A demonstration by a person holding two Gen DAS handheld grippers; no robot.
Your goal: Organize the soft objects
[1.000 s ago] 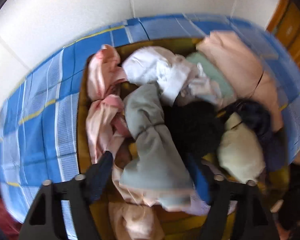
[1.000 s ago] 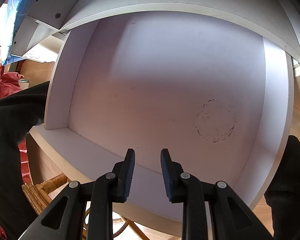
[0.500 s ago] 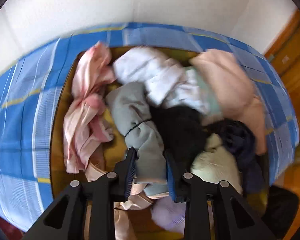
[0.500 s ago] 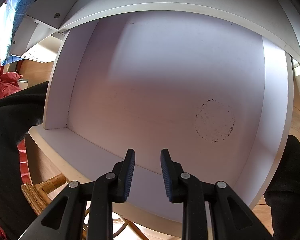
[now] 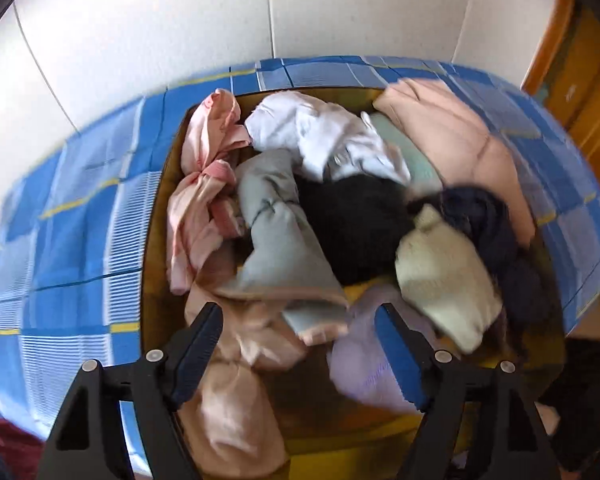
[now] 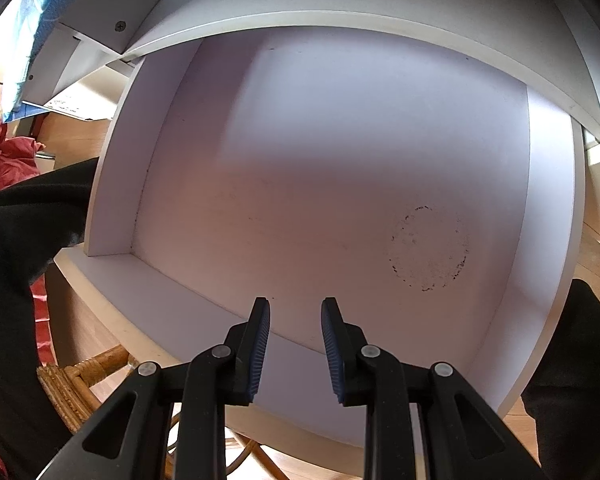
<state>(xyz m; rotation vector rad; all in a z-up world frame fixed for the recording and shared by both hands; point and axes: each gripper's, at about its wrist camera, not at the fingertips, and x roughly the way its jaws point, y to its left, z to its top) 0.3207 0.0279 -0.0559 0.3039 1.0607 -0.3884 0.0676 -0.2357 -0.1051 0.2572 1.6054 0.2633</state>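
The left gripper [image 5: 298,334] hangs over a yellow-brown box [image 5: 152,240] heaped with soft clothes, its fingers [image 5: 199,344] spread wide and gripping nothing. The box sits on a blue checked cloth [image 5: 80,216] with a white wall behind it.

Between the fingers lie the near end of a grey roll [image 5: 280,240] and a peach garment [image 5: 236,360]; whether the fingers touch them cannot be told. The grey roll runs away from the gripper toward the middle of the box and has a thin dark band tied round it. A pink knotted piece [image 5: 204,184] lies along the box's left wall. At the far side there is a white bundle [image 5: 323,136], with a pale pink garment [image 5: 451,136] draped over the far right edge. A black item [image 5: 355,220] fills the centre, just beside a cream roll [image 5: 443,276] and a navy piece [image 5: 495,228] on the right. A lilac cloth [image 5: 363,360] lies low, near the right finger.

The right gripper [image 6: 294,346] points into a white drawer [image 6: 319,152] — fingers [image 6: 260,340] parted a little, nothing between them. A ring-shaped dark stain [image 6: 429,248] marks the drawer's bottom, to the right. A wicker chair [image 6: 72,380] shows below left, and red fabric [image 6: 4,160] at the far left edge.
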